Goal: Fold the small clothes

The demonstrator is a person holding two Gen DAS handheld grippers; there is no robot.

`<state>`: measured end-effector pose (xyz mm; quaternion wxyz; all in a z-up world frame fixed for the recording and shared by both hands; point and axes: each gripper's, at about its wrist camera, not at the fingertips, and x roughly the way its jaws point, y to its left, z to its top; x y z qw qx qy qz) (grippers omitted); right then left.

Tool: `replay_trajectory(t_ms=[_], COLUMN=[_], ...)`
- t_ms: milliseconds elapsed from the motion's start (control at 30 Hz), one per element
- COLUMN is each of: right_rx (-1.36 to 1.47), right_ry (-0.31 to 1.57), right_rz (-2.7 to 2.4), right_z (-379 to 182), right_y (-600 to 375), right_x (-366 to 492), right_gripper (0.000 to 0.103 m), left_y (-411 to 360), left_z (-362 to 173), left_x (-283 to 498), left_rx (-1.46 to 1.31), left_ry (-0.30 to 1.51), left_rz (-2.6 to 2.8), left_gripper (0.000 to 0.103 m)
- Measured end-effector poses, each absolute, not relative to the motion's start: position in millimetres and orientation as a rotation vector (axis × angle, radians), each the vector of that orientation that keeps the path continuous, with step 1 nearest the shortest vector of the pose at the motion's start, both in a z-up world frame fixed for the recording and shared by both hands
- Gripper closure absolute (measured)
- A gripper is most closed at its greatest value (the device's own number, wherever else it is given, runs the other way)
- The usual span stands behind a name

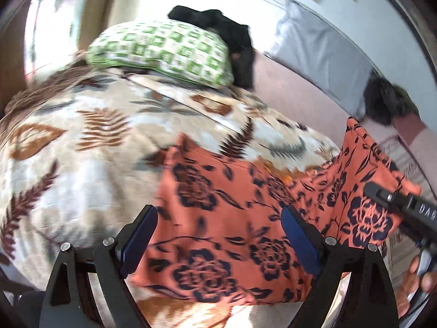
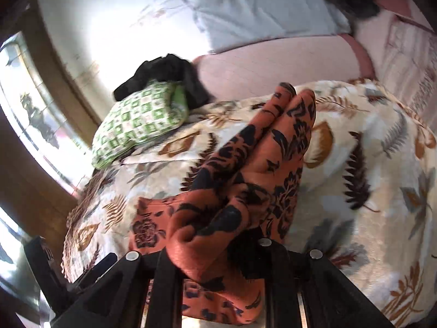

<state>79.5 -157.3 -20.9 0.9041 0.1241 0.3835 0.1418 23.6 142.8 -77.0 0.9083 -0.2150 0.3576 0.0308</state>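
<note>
An orange garment with dark flower print (image 1: 224, 218) lies on the leaf-patterned blanket (image 1: 82, 136). My left gripper (image 1: 218, 229) is open just above it, its blue-padded fingers apart over the cloth. My right gripper (image 1: 393, 199) comes in from the right and lifts the garment's right corner. In the right wrist view the gripper (image 2: 215, 248) is shut on a bunched fold of the orange garment (image 2: 262, 164), which stands up in front of the lens and hides the fingertips. The left gripper (image 2: 46, 257) shows at the lower left there.
A green-and-white checked pillow (image 1: 164, 52) with a black cloth (image 1: 226, 32) on it lies at the blanket's far end. A grey pillow (image 1: 322, 46) leans on the white wall. A pink sheet (image 1: 295, 93) covers the bed. A window (image 2: 35, 120) is left.
</note>
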Motion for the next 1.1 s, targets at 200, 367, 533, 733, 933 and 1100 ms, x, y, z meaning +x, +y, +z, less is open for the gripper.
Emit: replay_trajectory(t_ms=[200, 367, 533, 733, 933, 1100], right_rx=[0.030, 0.037, 0.268, 0.406, 0.484, 0.531], right_ry=[1.033, 0.967, 0.899, 0.894, 0.905, 0.928], right_rz=[0.536, 0.665, 0.528, 0.462, 0.460, 0.477], right_z=[-137.5, -135.6, -109.7, -103.7, -114.3, -122.1], right_y=[10.6, 15.4, -61.5, -122.7, -153.3, -160.7], right_x=[77.3, 51.1, 44.3, 36.9, 36.7, 43.1], right_gripper=[0.045, 0.016, 0.016, 0.016, 0.016, 0.016], left_y=[228.5, 225.1, 176.9, 132.0, 113.5, 100.5], left_z=[-113.8, -112.5, -106.7, -139.1, -156.0, -84.4], left_x=[-23.8, -34.5, -3.1, 42.1, 66.9, 37.5], left_rx=[-0.574, -0.641, -0.626, -0.637, -0.607, -0.409], left_ry=[0.836, 0.803, 0.833, 1.010, 1.172, 0.897], left_rz=[0.212, 0.122, -0.085, -0.118, -0.061, -0.003], left_gripper=[0.011, 0.011, 0.011, 0.011, 0.096, 0.096])
